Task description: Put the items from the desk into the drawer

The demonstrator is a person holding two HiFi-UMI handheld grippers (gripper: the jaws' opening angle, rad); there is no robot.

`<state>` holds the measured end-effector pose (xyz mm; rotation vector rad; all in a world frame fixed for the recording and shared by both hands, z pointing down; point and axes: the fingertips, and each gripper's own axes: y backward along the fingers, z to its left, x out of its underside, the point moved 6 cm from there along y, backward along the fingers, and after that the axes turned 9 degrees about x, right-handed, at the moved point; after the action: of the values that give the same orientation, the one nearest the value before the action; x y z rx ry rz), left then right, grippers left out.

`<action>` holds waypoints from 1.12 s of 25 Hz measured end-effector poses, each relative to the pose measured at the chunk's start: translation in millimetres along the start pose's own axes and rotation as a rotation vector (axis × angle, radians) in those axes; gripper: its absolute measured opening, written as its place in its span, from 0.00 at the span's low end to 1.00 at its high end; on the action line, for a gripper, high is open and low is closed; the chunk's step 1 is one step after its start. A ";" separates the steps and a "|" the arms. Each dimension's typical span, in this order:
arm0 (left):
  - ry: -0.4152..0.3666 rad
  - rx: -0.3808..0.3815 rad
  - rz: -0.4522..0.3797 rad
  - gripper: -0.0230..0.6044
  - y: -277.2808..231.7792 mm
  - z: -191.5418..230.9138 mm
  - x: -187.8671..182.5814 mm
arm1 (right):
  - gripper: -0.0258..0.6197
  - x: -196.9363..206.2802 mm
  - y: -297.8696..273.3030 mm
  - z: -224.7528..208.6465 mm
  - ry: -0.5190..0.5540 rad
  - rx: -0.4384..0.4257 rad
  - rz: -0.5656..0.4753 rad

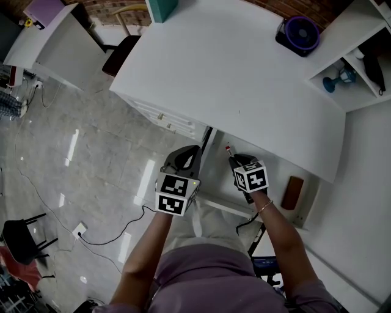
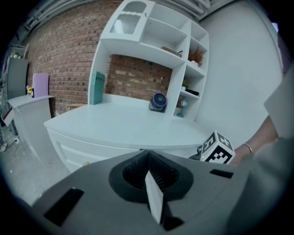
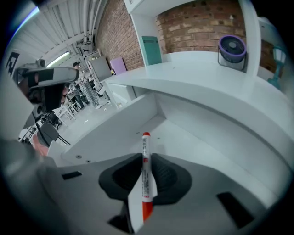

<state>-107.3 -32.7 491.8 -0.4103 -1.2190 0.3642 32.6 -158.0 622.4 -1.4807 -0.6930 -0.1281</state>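
- Clamping a red-capped marker [image 3: 145,170], the right gripper [image 3: 146,158] has its jaws narrowed onto the barrel, and the pen's tip pokes out ahead of them.
- Below and ahead of that gripper lies the open drawer [image 3: 193,147], its white floor right under the marker's tip; the marker is above it, not touching.
- From the head view, the right gripper [image 1: 236,160] sits over the drawer [image 1: 278,174], just under the front edge of the desk [image 1: 232,73].
- Beside it on its left, the left gripper [image 2: 148,159] has its jaws pressed together with nothing between them.
- In the head view the left gripper [image 1: 188,154] hangs by the drawer's left end, close to the other but apart from it.
- Well ahead of both grippers, at the back of the desk top, stand a purple fan [image 1: 297,33] to the right and a teal box [image 1: 160,7] to the left.
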 end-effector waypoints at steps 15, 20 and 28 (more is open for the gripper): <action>0.020 -0.022 0.017 0.04 2.9 5.7 8.2 | 0.15 9.7 -14.6 -2.7 0.036 0.017 0.060; 0.027 -0.026 0.020 0.04 2.5 7.4 11.0 | 0.15 12.4 -19.3 -3.7 0.039 0.030 0.078; 0.036 -0.031 0.018 0.04 3.7 13.4 11.9 | 0.15 12.9 -24.4 -3.1 0.048 0.065 0.084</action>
<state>-116.6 -22.4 503.6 -0.4532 -1.1878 0.3528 32.1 -159.7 650.2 -1.4377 -0.5907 -0.0755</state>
